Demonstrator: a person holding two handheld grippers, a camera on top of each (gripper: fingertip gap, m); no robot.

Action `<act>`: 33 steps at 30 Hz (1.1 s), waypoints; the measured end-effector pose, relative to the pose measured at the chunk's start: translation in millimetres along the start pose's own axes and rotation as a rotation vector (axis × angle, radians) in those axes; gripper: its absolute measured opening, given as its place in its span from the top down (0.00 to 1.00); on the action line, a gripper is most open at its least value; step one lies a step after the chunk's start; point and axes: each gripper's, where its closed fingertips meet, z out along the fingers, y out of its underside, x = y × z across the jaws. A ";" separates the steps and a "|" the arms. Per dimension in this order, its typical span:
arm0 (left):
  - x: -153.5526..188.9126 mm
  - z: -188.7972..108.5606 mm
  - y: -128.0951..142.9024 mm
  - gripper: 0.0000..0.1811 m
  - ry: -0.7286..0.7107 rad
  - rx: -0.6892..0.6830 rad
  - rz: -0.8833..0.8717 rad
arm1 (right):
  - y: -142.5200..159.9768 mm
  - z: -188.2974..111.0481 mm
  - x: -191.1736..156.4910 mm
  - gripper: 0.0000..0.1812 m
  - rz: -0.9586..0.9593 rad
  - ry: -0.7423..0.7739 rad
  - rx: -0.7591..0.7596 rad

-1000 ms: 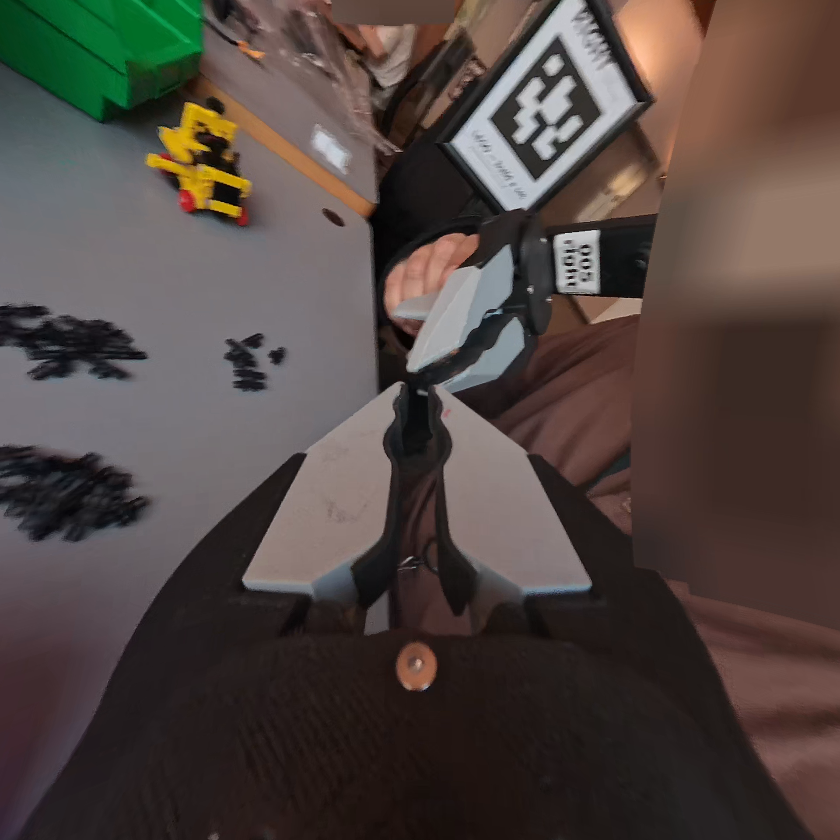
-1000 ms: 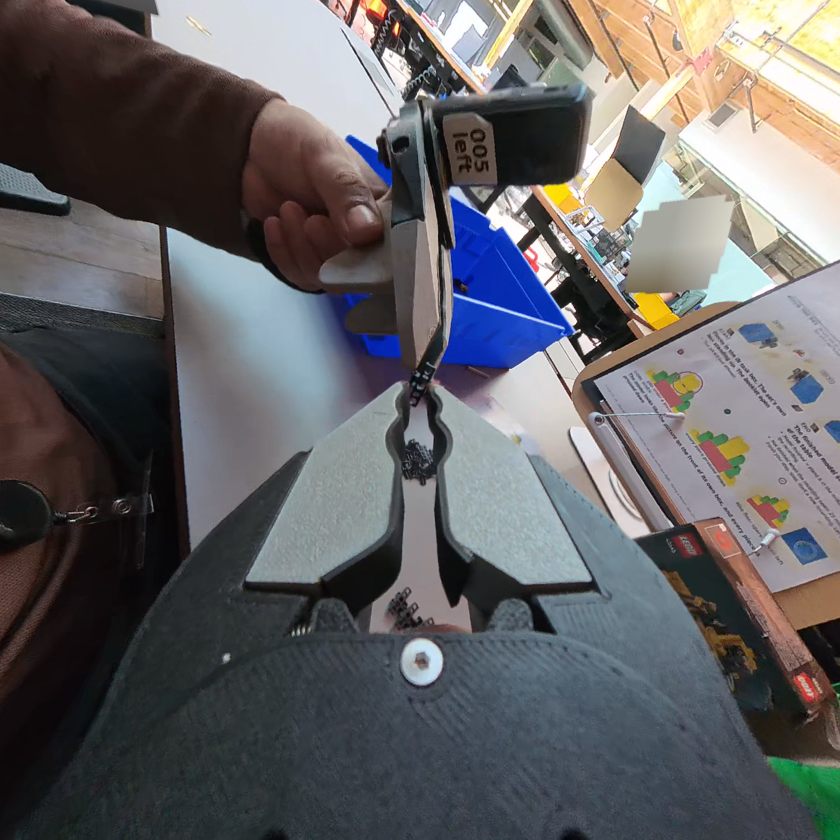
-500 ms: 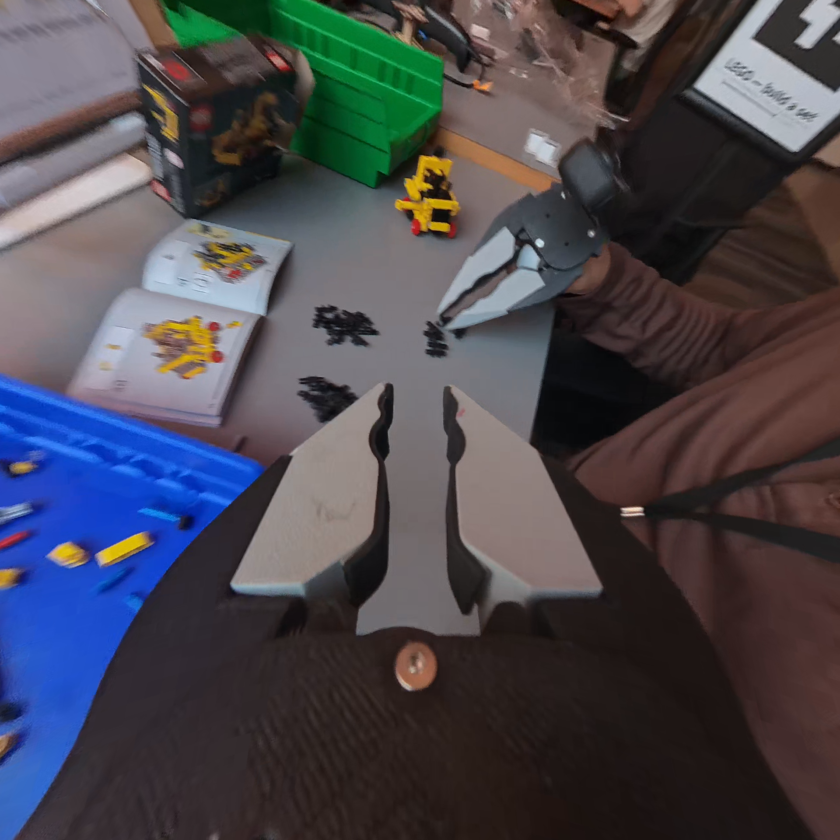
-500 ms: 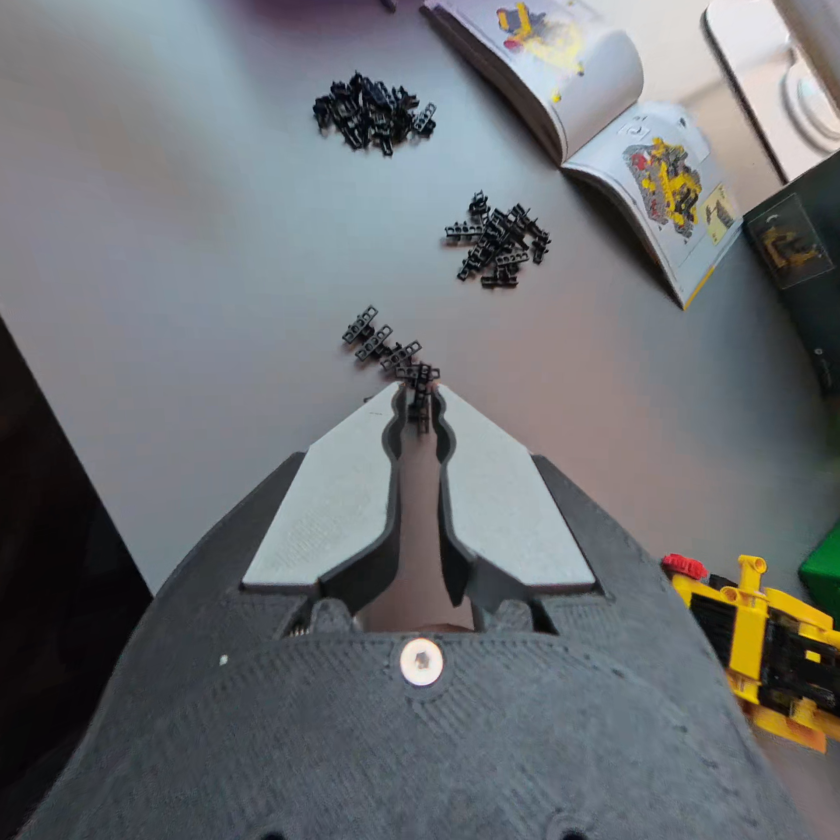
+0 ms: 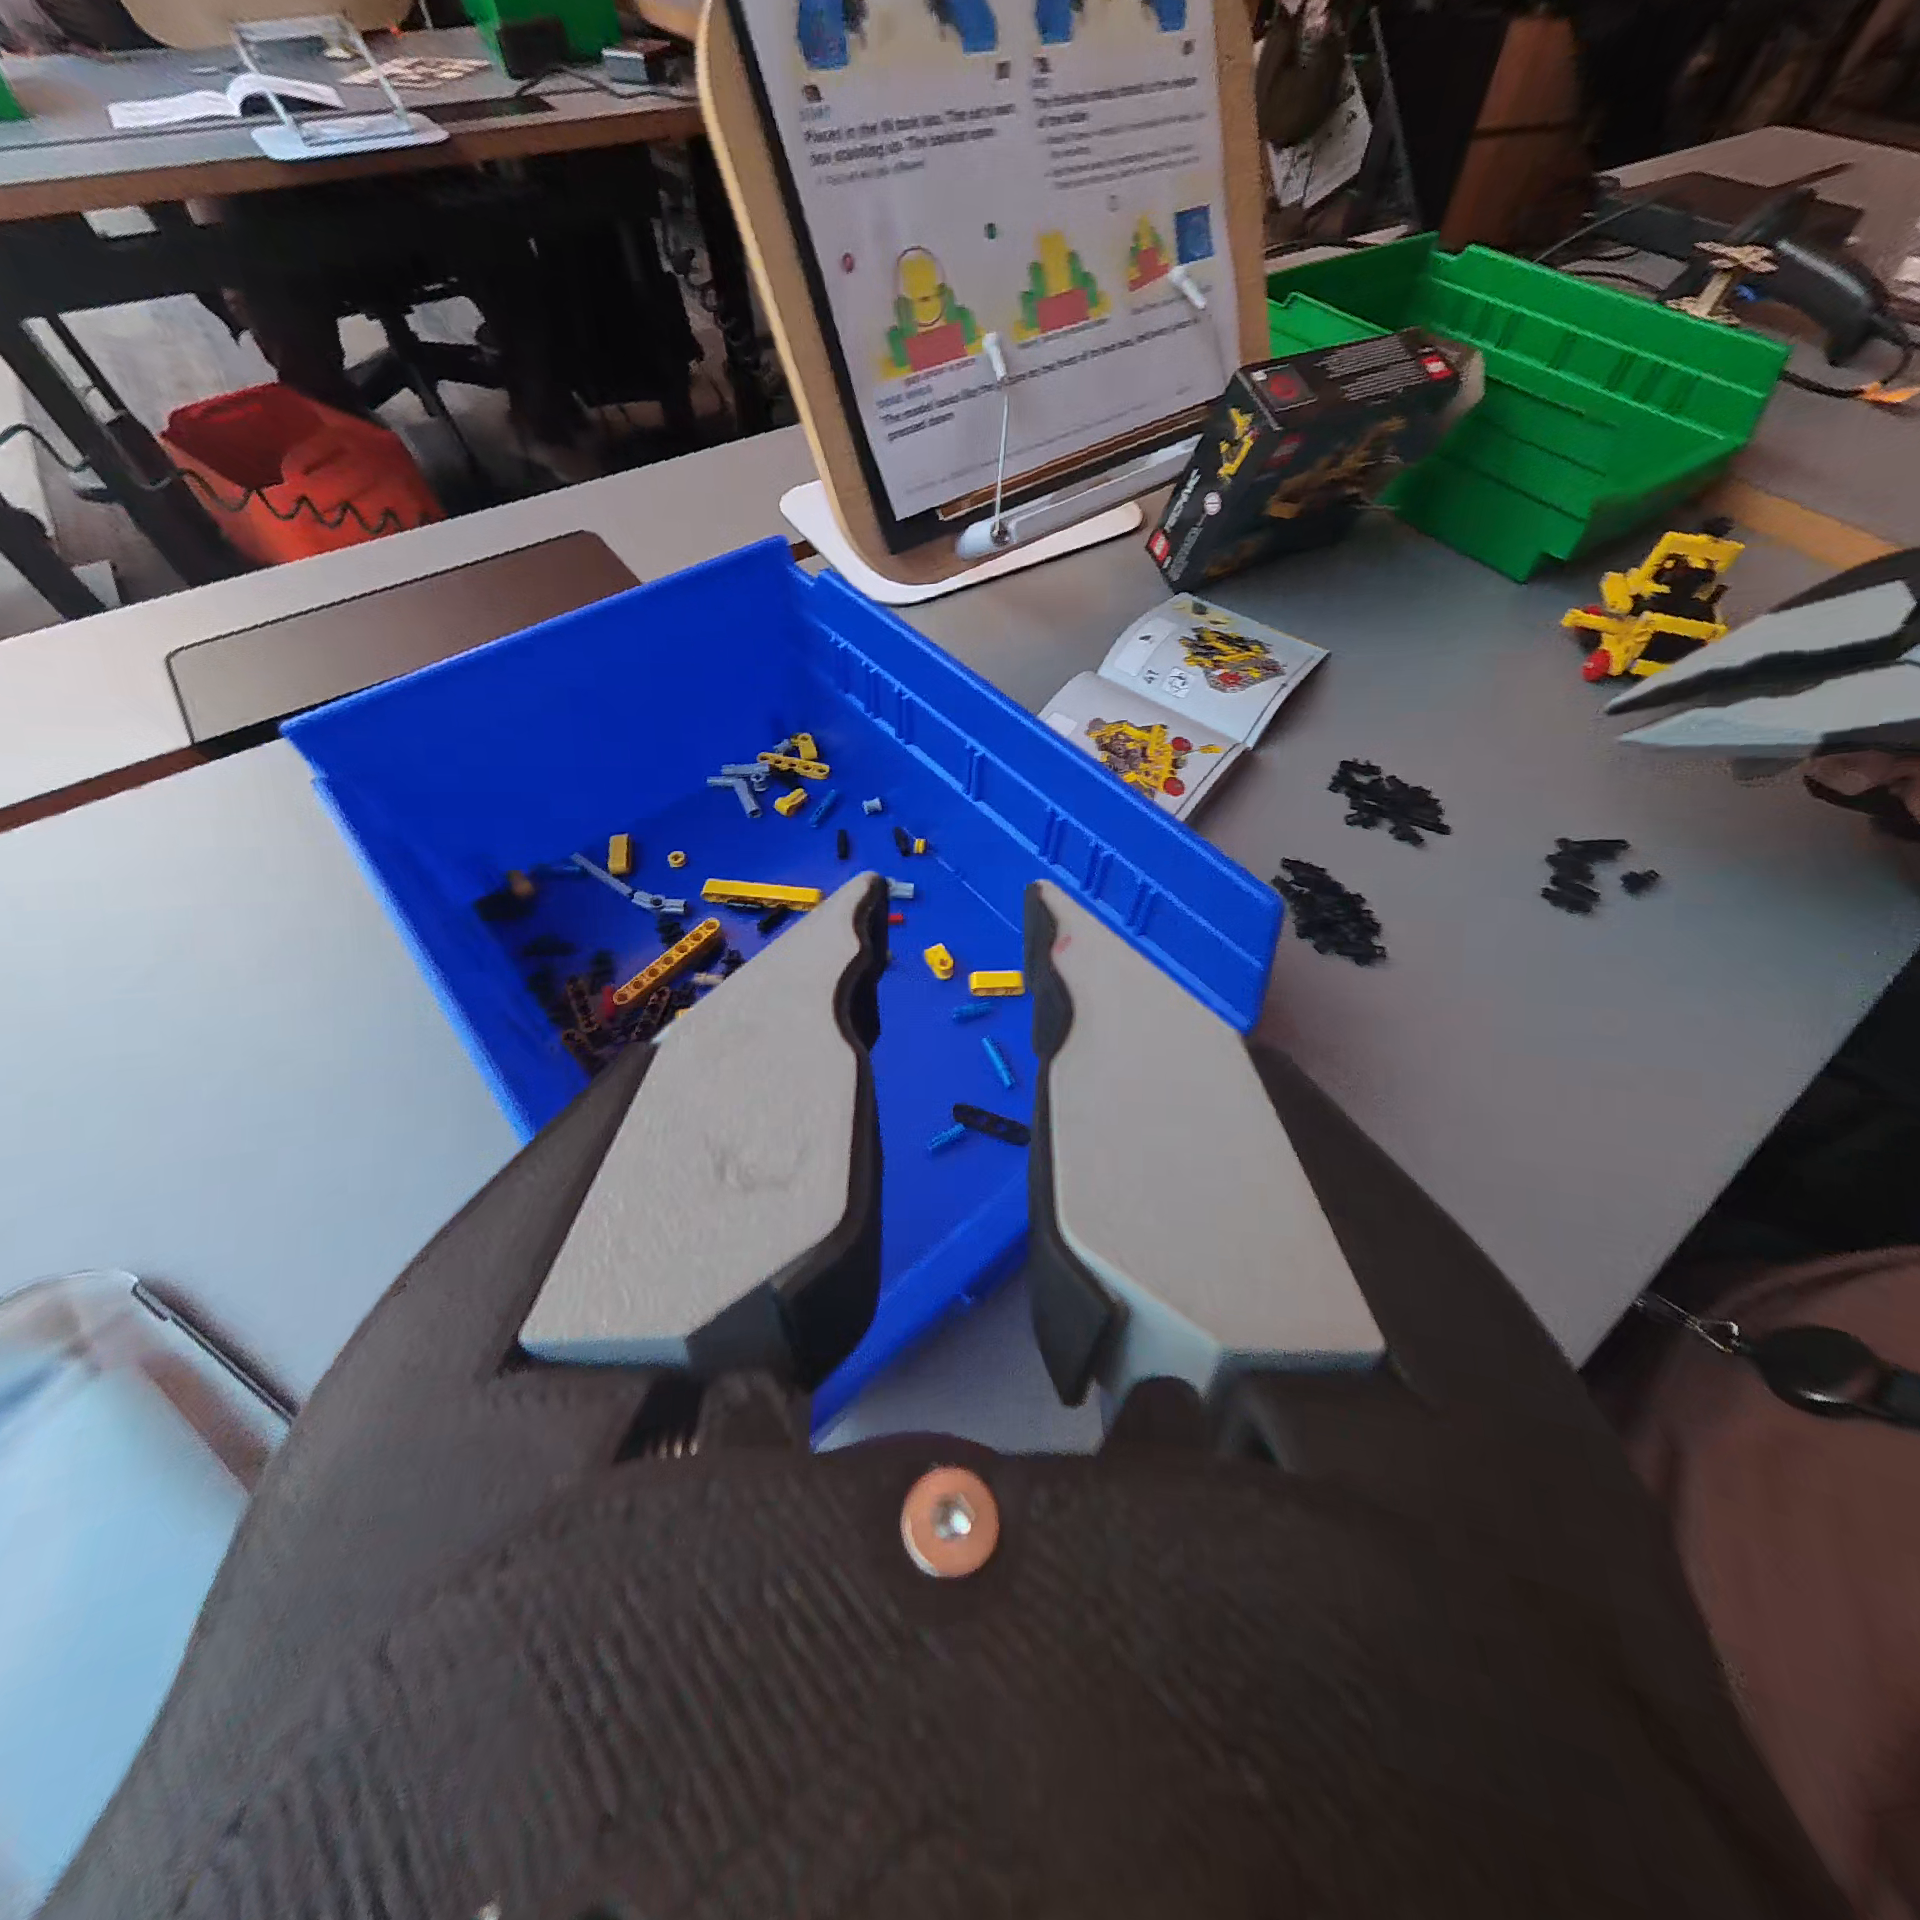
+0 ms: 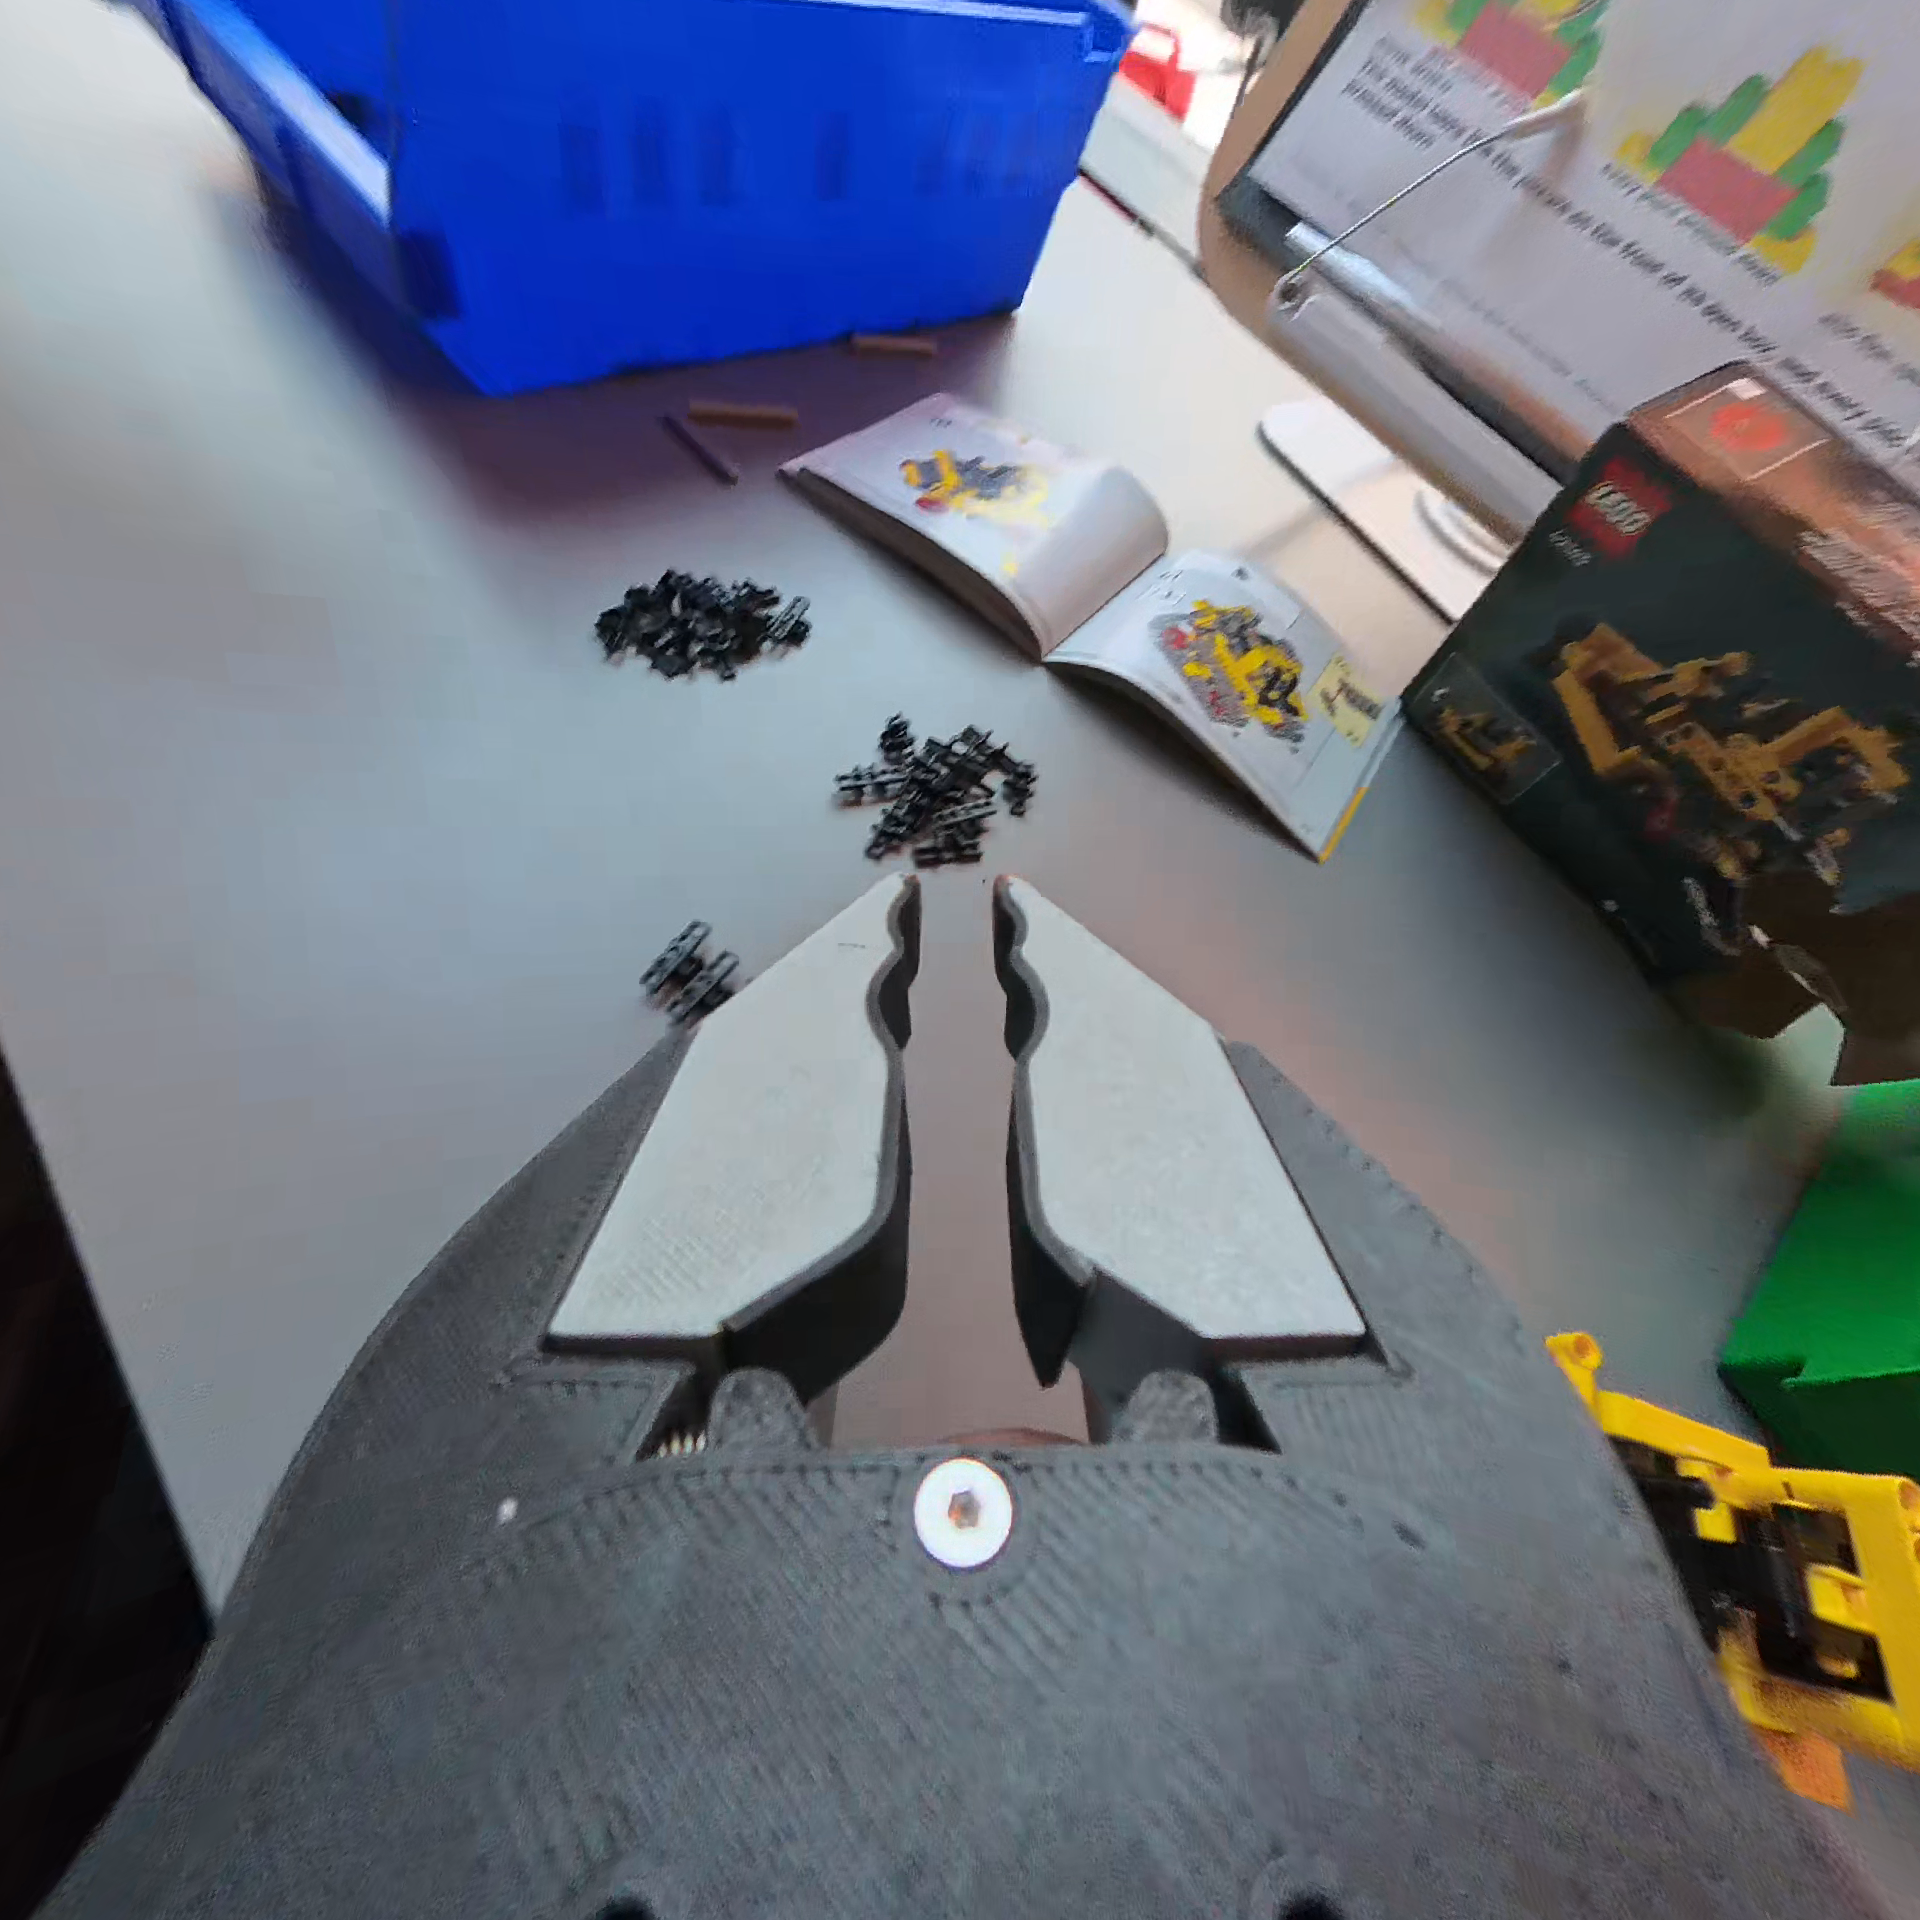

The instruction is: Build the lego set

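Left claw (image 5: 954,891) agape over blue bin (image 5: 1049,800); right claw (image 6: 956,883) agape, empty.

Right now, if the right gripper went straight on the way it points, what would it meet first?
Probably the middle pile of black links, just ahead of the open right gripper; depth is uncertain, so it might touch the grey table first.

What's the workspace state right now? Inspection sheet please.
Surface: grey table, mostly bare near the front edge.
Job's things: blue bin with loose yellow, black and blue parts; three piles of black links; part-built yellow model; open booklet; set box.
Clutter: green bin; sheet stand; two small sticks by the blue bin.
Grippers: left tongs open, empty, over the blue bin; right tongs open, empty, just short of the middle pile.
Cables: nothing seen on the table.
Surroundings: other desks, red container on the floor.
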 end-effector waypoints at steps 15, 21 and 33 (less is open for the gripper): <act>-23.8 119.4 14.0 0.89 0.045 -0.279 0.110 | 9.4 16.5 41.0 0.97 0.058 0.127 0.046; -38.1 153.9 -21.2 0.89 0.030 -0.264 0.130 | 10.1 17.1 38.8 0.97 0.032 0.152 0.036; -72.8 194.7 24.5 0.91 -0.062 -0.513 0.108 | 11.0 20.0 38.8 0.97 0.025 0.151 0.025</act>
